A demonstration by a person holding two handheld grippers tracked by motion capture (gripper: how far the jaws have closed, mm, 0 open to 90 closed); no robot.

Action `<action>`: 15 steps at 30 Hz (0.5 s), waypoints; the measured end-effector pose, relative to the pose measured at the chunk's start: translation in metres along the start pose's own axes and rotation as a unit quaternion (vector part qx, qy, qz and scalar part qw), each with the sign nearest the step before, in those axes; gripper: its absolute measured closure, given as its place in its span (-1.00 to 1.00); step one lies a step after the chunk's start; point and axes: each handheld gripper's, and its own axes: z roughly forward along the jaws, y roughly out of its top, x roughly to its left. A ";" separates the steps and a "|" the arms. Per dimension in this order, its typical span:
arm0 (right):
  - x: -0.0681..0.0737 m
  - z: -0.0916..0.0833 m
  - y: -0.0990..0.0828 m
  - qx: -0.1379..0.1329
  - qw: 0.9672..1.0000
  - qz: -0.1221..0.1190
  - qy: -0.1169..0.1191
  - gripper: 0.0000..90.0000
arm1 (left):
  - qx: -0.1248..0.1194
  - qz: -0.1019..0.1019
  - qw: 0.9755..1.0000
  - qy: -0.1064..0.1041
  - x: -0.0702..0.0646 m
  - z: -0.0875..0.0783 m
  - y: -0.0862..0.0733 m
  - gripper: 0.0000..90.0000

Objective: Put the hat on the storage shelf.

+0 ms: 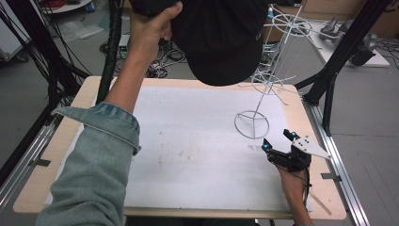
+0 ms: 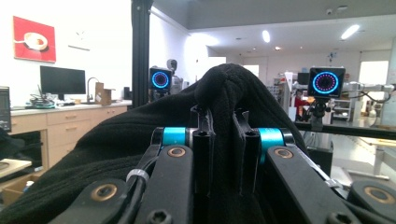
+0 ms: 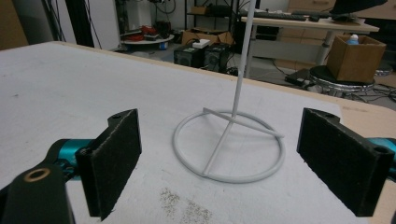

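Note:
A black cap [image 1: 221, 37] hangs high above the table, close to the camera, held up by the person's left hand [image 1: 150, 33]. In the left gripper view my left gripper [image 2: 224, 116] is shut on the black cap [image 2: 116, 140], with its fabric bunched between the jaws. A white wire stand [image 1: 270, 84] with ring tiers stands at the right of the white mat [image 1: 197, 141]. My right gripper [image 1: 277, 140] rests low by the stand's round base [image 1: 251, 125], open with nothing between its pads. In the right gripper view my right gripper [image 3: 224, 140] faces the wire stand's post [image 3: 241, 79].
The wooden table [image 1: 61, 141] is edged by black frame posts [image 1: 113, 42] at the left and right. Beyond its far edge lie cables and boxes on the floor. A denim sleeve [image 1: 99, 160] crosses the table's left front.

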 end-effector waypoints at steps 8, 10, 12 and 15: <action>-0.001 -0.002 -0.001 0.002 1.000 0.001 -0.001 -0.71 | -0.002 -0.012 1.000 -0.010 0.014 0.017 -0.011 0.80; -0.001 -0.002 -0.001 0.003 1.000 0.000 -0.001 -0.71 | 0.002 -0.017 1.000 -0.007 0.018 0.022 -0.014 0.80; -0.002 -0.002 -0.001 0.004 1.000 0.000 -0.001 -0.71 | 0.005 -0.020 1.000 -0.006 0.021 0.026 -0.019 0.80; -0.001 -0.002 -0.001 0.007 1.000 -0.002 -0.002 -0.71 | 0.018 -0.026 0.999 -0.002 0.026 0.032 -0.026 0.79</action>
